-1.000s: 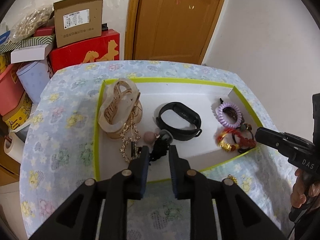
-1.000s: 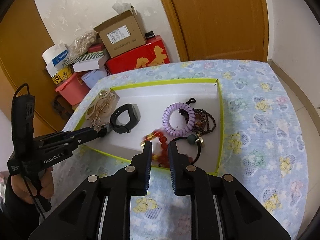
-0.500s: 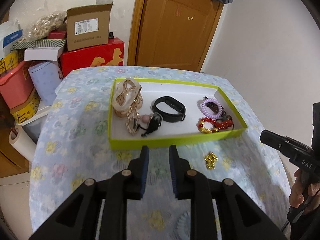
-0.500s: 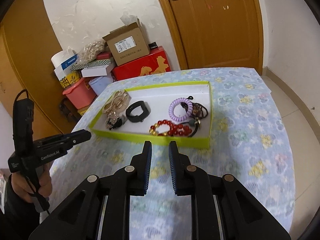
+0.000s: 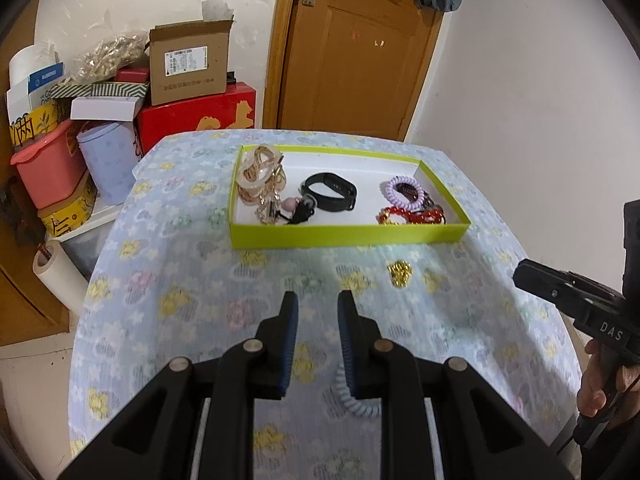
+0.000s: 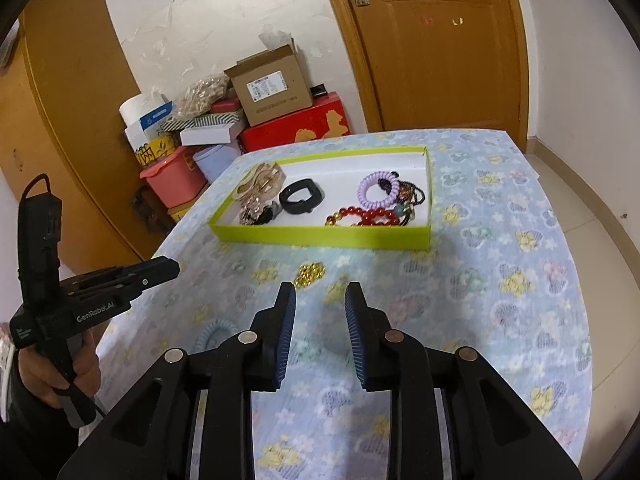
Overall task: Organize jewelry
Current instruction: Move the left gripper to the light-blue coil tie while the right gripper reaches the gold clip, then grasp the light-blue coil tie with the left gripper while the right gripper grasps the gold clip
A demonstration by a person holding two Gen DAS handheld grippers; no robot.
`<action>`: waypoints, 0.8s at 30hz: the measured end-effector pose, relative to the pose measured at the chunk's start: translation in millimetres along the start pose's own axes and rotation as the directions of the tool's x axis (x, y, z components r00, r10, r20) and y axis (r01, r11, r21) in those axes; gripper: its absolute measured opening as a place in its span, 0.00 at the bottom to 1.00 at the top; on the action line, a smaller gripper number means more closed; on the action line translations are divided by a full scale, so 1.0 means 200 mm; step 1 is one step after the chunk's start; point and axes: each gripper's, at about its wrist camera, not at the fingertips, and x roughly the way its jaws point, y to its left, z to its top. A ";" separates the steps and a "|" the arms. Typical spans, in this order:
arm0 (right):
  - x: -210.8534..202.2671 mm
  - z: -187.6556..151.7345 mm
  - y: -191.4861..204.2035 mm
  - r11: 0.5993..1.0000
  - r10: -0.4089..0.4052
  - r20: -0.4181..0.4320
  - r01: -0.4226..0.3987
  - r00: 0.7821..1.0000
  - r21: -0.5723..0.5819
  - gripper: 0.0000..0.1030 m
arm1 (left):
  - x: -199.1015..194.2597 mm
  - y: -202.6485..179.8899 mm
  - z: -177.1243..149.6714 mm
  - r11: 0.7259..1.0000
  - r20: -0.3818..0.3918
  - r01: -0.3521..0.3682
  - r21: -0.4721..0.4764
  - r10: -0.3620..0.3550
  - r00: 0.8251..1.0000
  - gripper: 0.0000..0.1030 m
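Observation:
A lime-green tray (image 5: 348, 236) (image 6: 320, 236) lies far on the flowered tablecloth. It holds gold hair clips (image 5: 258, 172), a black band (image 5: 330, 192), a purple coil tie (image 5: 401, 202) and red beads (image 5: 400, 214). On the cloth in front of the tray lies a small gold piece (image 5: 400, 272) (image 6: 310, 272). A pale blue coil tie (image 5: 354, 404) (image 6: 212, 334) lies nearer, partly under my left fingers. My left gripper (image 5: 317, 300) hangs over the cloth, narrowly open and empty. The jaws of my right gripper (image 6: 320, 290) are opening with nothing between them.
Stacked boxes (image 5: 188, 64), a red case (image 5: 200, 120) and a pink tub (image 5: 48, 168) crowd the floor left of the table. A wooden door (image 6: 440, 40) stands behind it. The cloth drops off at the table's edges on both sides.
Both grippers have drawn back from the tray and risen, so the tray now looks farther off. The right jaws have widened a little. The gold piece and blue coil tie have come into view.

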 end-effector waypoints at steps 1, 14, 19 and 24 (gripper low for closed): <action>0.00 -0.01 0.01 1.000 0.001 -0.004 -0.001 1.000 0.000 0.26 | 0.00 0.00 -0.01 1.000 -0.001 -0.002 0.003 0.002 1.000 0.21; 0.06 -0.08 0.06 0.999 0.028 -0.046 -0.029 0.999 -0.016 0.26 | 0.11 -0.03 -0.27 0.998 -0.126 0.024 0.050 -0.018 0.992 0.21; 0.08 -0.08 0.06 0.999 0.033 -0.053 -0.034 0.998 -0.018 0.26 | 0.11 -0.05 -0.26 0.998 -0.122 0.038 0.052 -0.031 0.992 0.21; 0.11 -0.09 0.06 0.999 0.027 -0.061 -0.028 0.998 -0.019 0.26 | 0.13 -0.08 -0.26 0.997 -0.128 0.056 0.054 -0.049 0.991 0.21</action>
